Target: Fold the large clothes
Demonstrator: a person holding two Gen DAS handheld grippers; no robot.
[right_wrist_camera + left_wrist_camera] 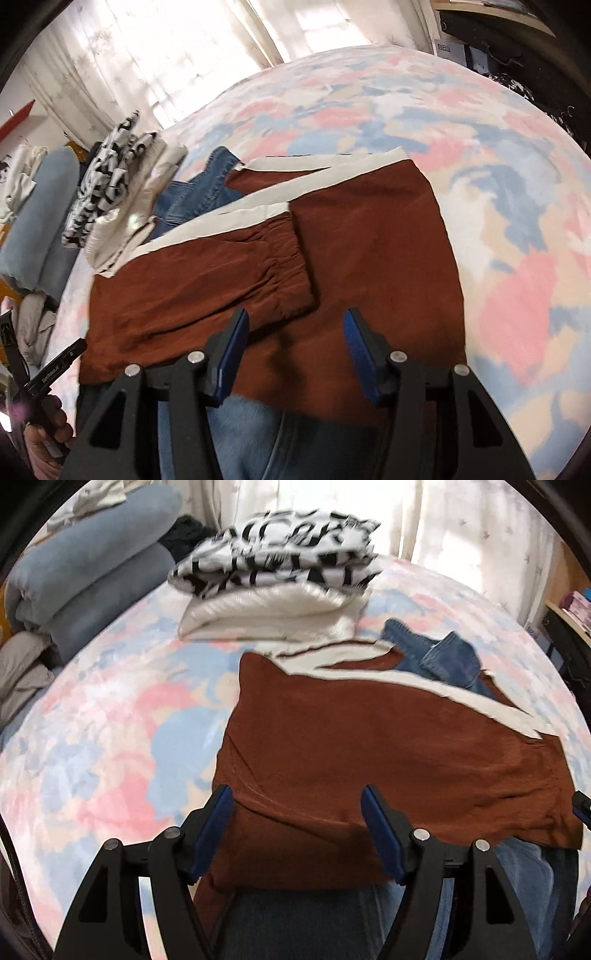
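- The rust-brown garment [369,738] lay flat on the pastel patchwork bedspread [110,720], filling the centre and lower right of the left wrist view; its white-trimmed edge [424,686] ran across the far side.
- In that view its long axis ran from the lower centre of the frame up toward the upper right, with the near hem hanging over the bed edge at the bottom.
- In the right wrist view a gathered-cuff sleeve [258,258] was folded across the body of the garment [369,240], slanting from the centre down to the left.
- The left gripper [297,797] hovered over the near hem with its jaws spread wide, gripping nothing.
- The right gripper [295,321] likewise stood released, its blue pads [232,354] apart above the cloth.
- Blue jeans [439,653] lay partly under the far edge of the brown garment, in the upper right.
- Behind them, a black-and-white patterned piece [280,554] sat on a white folded one [273,616].
- A rolled blue-grey duvet [92,561] occupied the upper left.
- Curtains [332,502] hung along the top.
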